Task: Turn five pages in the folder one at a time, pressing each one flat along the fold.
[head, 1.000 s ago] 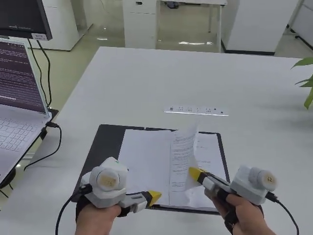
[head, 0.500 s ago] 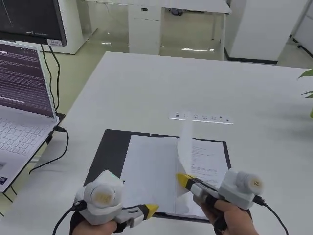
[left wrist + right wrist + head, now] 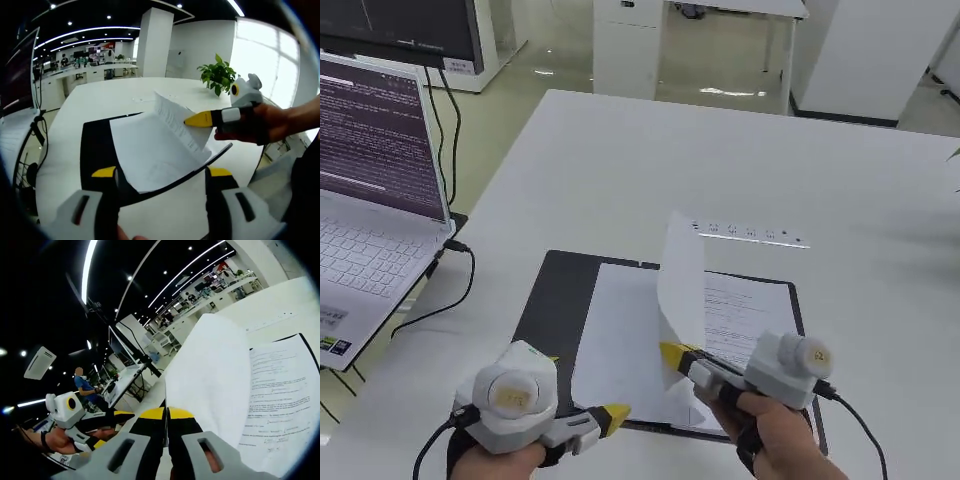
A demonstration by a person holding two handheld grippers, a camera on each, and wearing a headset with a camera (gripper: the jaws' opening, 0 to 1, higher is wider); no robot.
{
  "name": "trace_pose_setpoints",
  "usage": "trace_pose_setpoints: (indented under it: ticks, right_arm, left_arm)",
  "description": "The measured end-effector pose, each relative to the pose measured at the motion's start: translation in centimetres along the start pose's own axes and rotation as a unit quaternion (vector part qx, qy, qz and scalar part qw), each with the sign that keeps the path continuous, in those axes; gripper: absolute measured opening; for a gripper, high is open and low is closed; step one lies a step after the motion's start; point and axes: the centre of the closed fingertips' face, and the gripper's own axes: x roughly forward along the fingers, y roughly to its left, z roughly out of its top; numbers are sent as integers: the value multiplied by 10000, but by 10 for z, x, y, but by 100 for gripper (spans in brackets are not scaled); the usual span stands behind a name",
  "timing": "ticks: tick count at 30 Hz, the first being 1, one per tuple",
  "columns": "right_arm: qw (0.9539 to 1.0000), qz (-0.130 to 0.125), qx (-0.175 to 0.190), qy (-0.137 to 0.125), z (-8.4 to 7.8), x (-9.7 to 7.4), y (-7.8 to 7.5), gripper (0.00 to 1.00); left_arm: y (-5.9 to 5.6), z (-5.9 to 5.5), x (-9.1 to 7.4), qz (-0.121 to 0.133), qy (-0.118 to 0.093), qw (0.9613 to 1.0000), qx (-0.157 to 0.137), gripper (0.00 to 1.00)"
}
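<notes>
A black folder (image 3: 545, 300) lies open on the white table, with white pages on both sides. My right gripper (image 3: 672, 352) is shut on the lower edge of one page (image 3: 682, 285) and holds it upright over the fold. In the right gripper view the yellow tips (image 3: 166, 413) are pressed together on that page (image 3: 215, 375), and printed text shows on the sheet beneath. My left gripper (image 3: 615, 415) hovers at the folder's near edge. In its own view the left gripper (image 3: 161, 172) is open, apart from the paper (image 3: 150, 150), and the right gripper (image 3: 200, 119) comes in from the right.
An open laptop (image 3: 360, 200) sits at the table's left edge, with a black cable (image 3: 450, 290) trailing toward the folder. A flush power strip (image 3: 750, 232) lies just beyond the folder. A potted plant (image 3: 217, 75) stands at the far end.
The right gripper has carried the held page leftward, from leaning over the right side to standing upright above the fold. The left gripper has stayed near the folder's front edge.
</notes>
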Motion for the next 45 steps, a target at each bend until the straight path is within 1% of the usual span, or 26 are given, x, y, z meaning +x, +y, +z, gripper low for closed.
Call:
trace_pose_setpoints:
  ticks: [1, 3, 5, 8, 9, 14, 18, 26, 30, 32, 39, 45]
  right_arm:
    - [10000, 19, 10, 25, -2, 3, 2, 0]
    - [9999, 44, 22, 99, -6, 9, 6, 0]
    - [9999, 71, 1, 133, -8, 14, 10, 0]
    - [9998, 125, 21, 162, -11, 22, 16, 0]
    - [9998, 130, 24, 164, -12, 23, 16, 0]
    - [9996, 147, 65, 223, -17, 38, 20, 0]
    - [9995, 129, 97, 275, -21, 47, 18, 0]
    - [9989, 76, 201, 420, -31, 59, 15, 0]
    - [9981, 42, 319, 521, -40, 66, 11, 0]
    - [9975, 27, 469, 535, -44, 69, 8, 0]
    - [9959, -51, 590, 690, -57, 81, 1, 0]
    - [9938, -135, 785, 776, -66, 89, -7, 0]
  left_arm:
    - [3, -3, -1, 24, 14, 10000, 15, 71]
    - [4, -6, -4, 55, 55, 9999, 64, 70]
    - [7, -8, -7, 77, 52, 9999, 62, 71]
    - [16, -13, -12, 147, 53, 9999, -31, 71]
    - [17, -13, -12, 156, 56, 9999, -38, 71]
    - [31, -15, -20, 273, 20, 9996, -115, 71]
    - [38, -14, -24, 319, -2, 9994, -125, 71]
    - [43, -16, -27, 350, -12, 9992, -193, 70]
    - [44, -18, -28, 351, -4, 9992, -215, 70]
    - [45, -19, -28, 348, 4, 9991, -222, 70]
    - [51, -23, -28, 356, 41, 9990, -265, 69]
    - [52, -24, -28, 347, 38, 9989, -309, 69]
